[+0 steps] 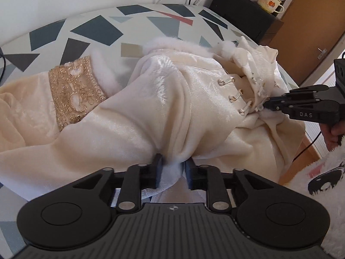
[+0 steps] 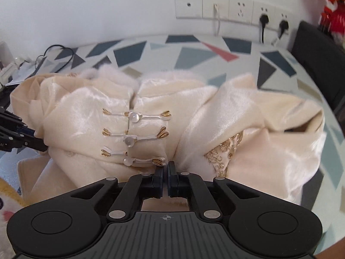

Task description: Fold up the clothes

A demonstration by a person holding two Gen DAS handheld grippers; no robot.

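Still only partly folded, a cream velvet jacket (image 1: 168, 99) lies bunched on a table (image 1: 97, 32) covered in a grey and blue triangle pattern. At far left, one sleeve with a gold embroidered cuff (image 1: 75, 92) and white fur trim stretches out flat, not yet brought in. In the middle, the left gripper (image 1: 173, 169) has a thick fold of the hem between its partly spread jaws. Further right, the fastened front clasps (image 2: 135, 136) face up, and the right gripper (image 2: 165, 168) is pressed together on the hem just below them. Judging by this, smoothing, sleeve folds and the final fold all remain.
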